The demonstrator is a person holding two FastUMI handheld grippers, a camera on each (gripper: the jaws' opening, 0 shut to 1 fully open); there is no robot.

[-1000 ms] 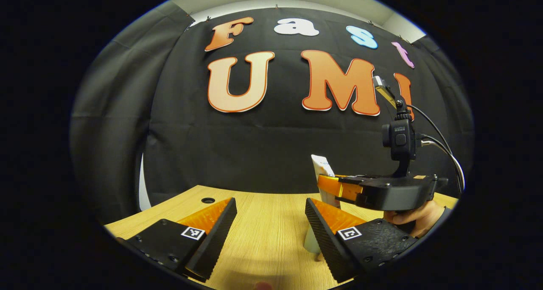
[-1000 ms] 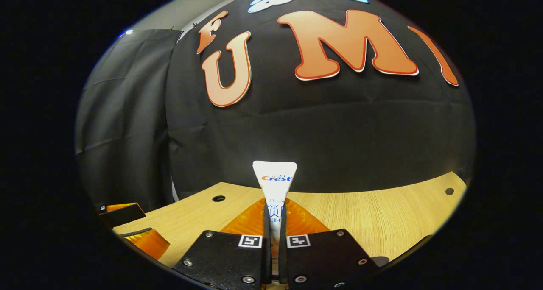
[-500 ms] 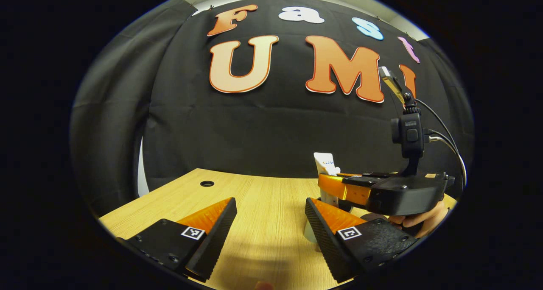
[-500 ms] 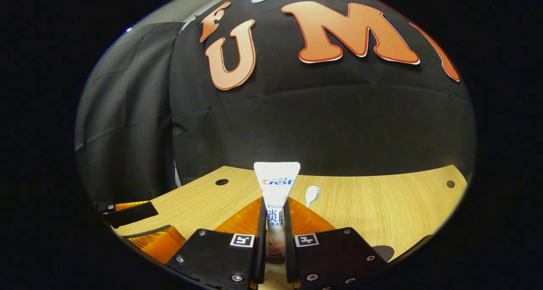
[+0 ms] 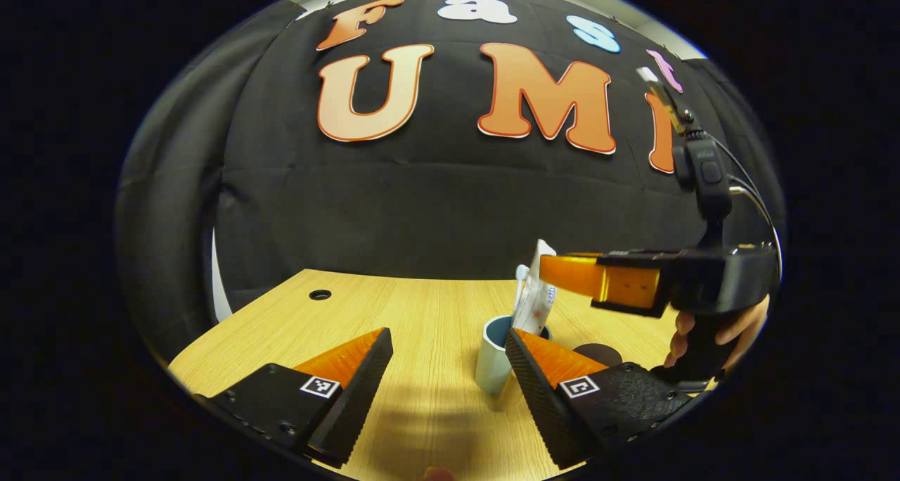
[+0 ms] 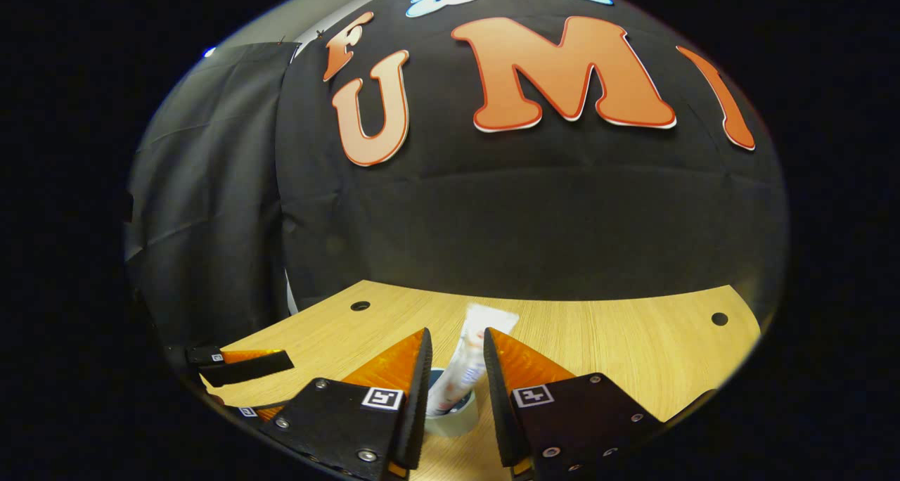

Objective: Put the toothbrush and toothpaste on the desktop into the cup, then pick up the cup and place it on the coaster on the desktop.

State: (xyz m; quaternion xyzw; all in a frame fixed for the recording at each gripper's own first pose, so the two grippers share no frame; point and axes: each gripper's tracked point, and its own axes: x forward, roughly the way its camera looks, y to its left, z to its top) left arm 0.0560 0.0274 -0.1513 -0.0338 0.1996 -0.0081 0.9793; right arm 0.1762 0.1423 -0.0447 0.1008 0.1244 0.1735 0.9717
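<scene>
Right gripper view: my right gripper (image 6: 453, 358) is parted, the toothpaste (image 6: 470, 358) loose between its fingers, leaning in the cup (image 6: 450, 418) at lower centre. I should lift straight up, avoiding the tube. Left gripper (image 5: 446, 361) wide open, empty.

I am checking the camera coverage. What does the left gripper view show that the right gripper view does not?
Left gripper view: the dark coaster beside the cup, and a hand holding the right hand-held gripper. Right gripper view: a hole near the desktop's right edge, and the toothpaste between that gripper's open fingers. Both: the cup, the toothpaste in it, the wooden desktop.
</scene>
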